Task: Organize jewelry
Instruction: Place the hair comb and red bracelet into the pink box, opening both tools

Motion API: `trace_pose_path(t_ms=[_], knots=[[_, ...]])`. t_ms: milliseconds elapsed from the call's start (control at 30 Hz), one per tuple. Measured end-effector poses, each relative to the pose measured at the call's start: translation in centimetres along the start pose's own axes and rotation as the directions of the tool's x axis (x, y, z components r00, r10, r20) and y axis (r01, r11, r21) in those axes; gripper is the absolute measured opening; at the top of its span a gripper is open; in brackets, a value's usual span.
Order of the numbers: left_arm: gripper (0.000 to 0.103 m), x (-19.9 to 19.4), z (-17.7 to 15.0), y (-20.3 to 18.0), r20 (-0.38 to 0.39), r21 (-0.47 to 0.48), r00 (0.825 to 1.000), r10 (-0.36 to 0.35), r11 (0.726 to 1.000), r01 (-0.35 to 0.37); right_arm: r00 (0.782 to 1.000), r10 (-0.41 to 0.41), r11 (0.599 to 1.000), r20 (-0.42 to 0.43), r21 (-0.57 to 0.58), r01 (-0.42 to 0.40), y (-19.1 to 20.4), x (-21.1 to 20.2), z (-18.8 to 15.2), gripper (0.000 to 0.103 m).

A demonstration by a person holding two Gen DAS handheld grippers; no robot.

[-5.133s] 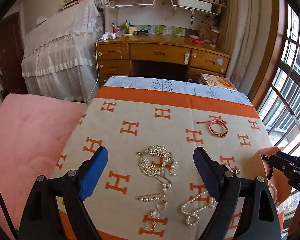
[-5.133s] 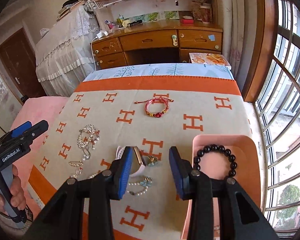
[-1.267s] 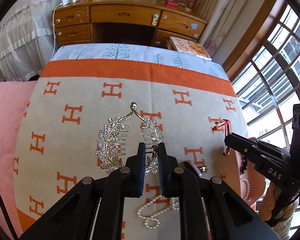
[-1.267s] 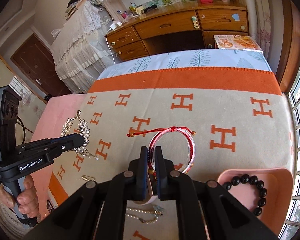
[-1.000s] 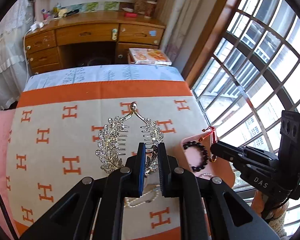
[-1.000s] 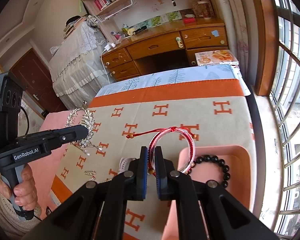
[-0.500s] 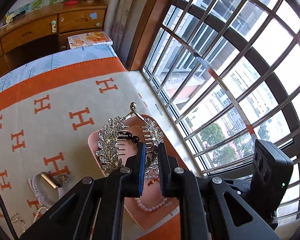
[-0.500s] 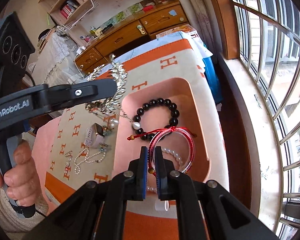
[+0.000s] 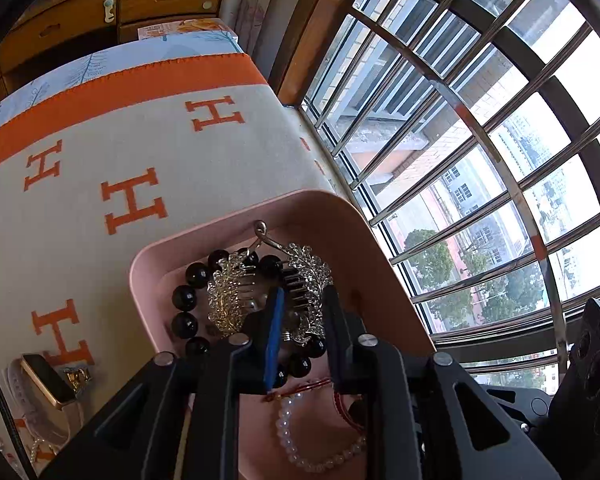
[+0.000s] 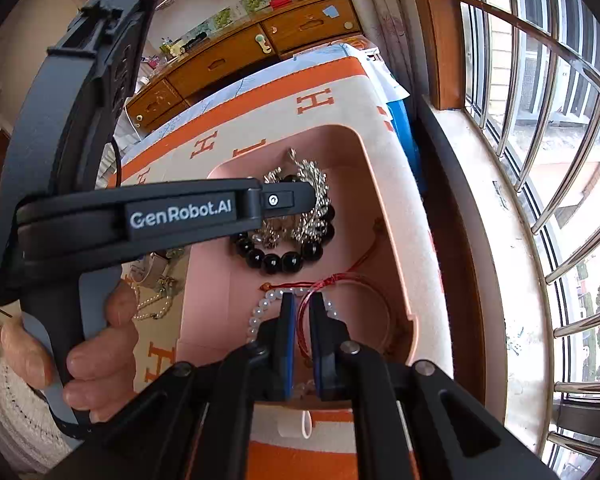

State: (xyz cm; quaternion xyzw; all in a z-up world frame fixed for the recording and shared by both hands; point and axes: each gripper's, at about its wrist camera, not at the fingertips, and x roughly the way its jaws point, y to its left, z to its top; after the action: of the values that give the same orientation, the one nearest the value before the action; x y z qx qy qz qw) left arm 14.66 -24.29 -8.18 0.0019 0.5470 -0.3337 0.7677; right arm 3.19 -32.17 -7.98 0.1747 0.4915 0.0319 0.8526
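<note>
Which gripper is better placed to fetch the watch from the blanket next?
Left. The left gripper is open, the hair comb lies free in the pink tray, and the watch sits on that side. The right gripper has the red bracelet cord between its fingers.

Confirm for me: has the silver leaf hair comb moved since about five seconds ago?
Yes. The silver leaf hair comb has left the H-patterned blanket and now lies in the pink tray, on the black bead bracelet, between the opened left gripper fingers.
</note>
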Motion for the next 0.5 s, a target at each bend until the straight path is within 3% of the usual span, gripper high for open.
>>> trace_pose_path(t_ms=[100, 267, 500], knots=[[0.054, -1.8, -0.7, 0.0, 0.049, 0.004, 0.999, -0.019, 1.0, 0.019, 1.0, -0.013, 1.0, 0.009, 0.016, 0.013, 0.0, -0.1, 0.0, 0.008], [0.071, -6.3, -2.4, 0.7, 0.141, 0.008, 0.99, 0.001, 1.0, -0.002, 1.0, 0.009, 0.998, 0.012, 0.058, -0.01, 0.2, -0.3, -0.4, 0.008], [0.072, -11.6, -5.6, 4.9, 0.227, -0.063, 0.966, 0.122, 0.992, -0.11, 0.998, -0.001, 0.998, 0.069, 0.064, -0.004, 1.9, -1.5, -1.4, 0.008]])
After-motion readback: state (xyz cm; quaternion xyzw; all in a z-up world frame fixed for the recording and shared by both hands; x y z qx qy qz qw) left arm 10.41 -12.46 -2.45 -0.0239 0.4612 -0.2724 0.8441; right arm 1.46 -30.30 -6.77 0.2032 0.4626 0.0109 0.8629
